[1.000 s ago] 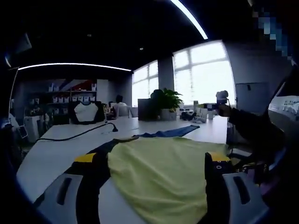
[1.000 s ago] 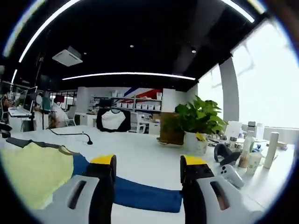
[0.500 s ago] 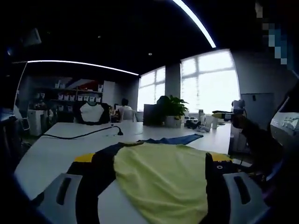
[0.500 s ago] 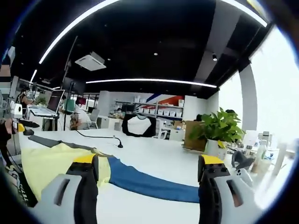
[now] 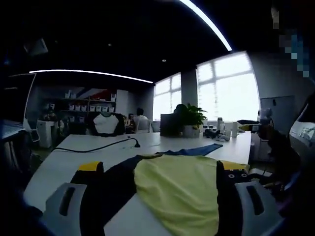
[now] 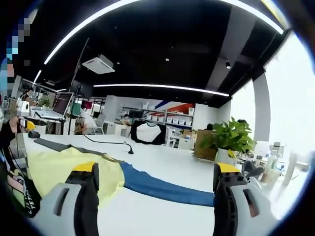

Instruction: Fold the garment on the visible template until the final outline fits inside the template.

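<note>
Lying flat on the table [image 6: 162, 162], the garment [image 5: 184, 187] shows yellow body, blue sleeve.

In the left gripper view the garment [image 5: 182, 189] runs off the bottom edge and behind the jaw on the right, so its near hem cannot be seen. In the right gripper view the yellow part passes behind the left jaw. The shelves [image 6: 162, 114] are too small to read.
</note>
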